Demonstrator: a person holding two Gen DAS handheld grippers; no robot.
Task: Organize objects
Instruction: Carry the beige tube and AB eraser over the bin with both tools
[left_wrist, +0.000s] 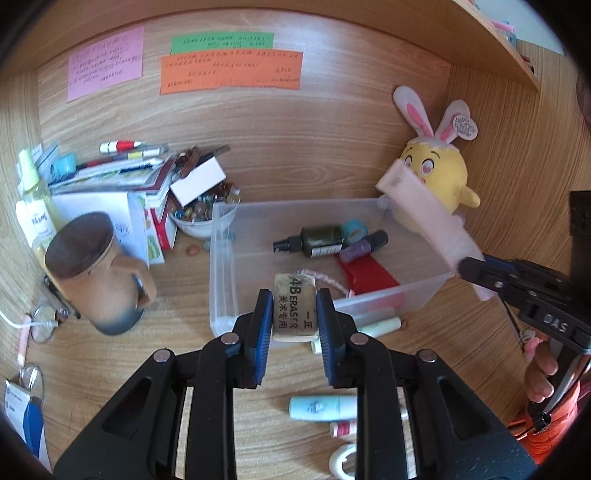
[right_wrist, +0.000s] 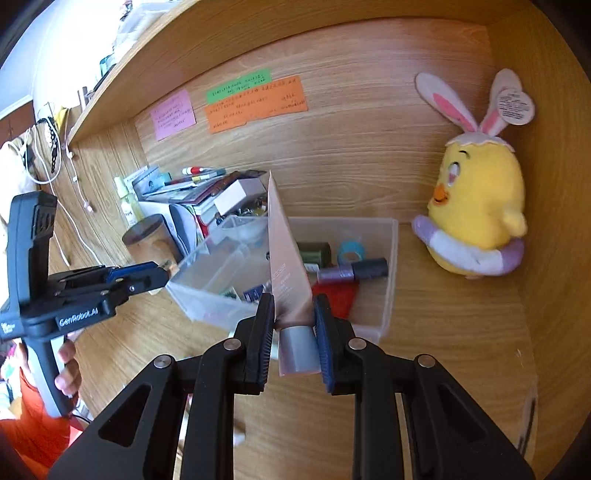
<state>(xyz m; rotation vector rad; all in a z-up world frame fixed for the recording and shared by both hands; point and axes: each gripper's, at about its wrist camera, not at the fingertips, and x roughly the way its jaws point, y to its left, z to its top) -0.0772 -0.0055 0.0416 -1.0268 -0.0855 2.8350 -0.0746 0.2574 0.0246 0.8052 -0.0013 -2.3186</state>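
Gripping a worn, yellowed eraser (left_wrist: 294, 312) printed "4B ERASER", your left gripper (left_wrist: 293, 314) has its blue pads clamped on the block's two long sides, holding it over the near wall of the clear plastic bin (left_wrist: 221, 266). Your right gripper (right_wrist: 293, 319) is clamped on the grey cap end of a pale pink tube (right_wrist: 286, 258), whose flat crimped tail points up and away above that same bin; from the left wrist view the tube crosses in front of the yellow chick plush (left_wrist: 437, 177) with rabbit ears. Inside the bin you have a dark green spray bottle (left_wrist: 314, 242) lying on its side, a purple bottle with a dark cap (left_wrist: 364, 242) beside it, a blue tape roll (left_wrist: 355, 228) behind them, and a red flat item (left_wrist: 365, 275) nearer the front wall. Left of the bin stand a brown lidded mug (left_wrist: 98, 273), a white bowl of beads (left_wrist: 199, 216) and a stack of books with pens on top (left_wrist: 122, 170). On the desk near you lie a light blue tube (left_wrist: 321, 408), a white tape roll (left_wrist: 343, 461) and pale chalk-like sticks (left_wrist: 376, 321) just outside the bin's front wall.
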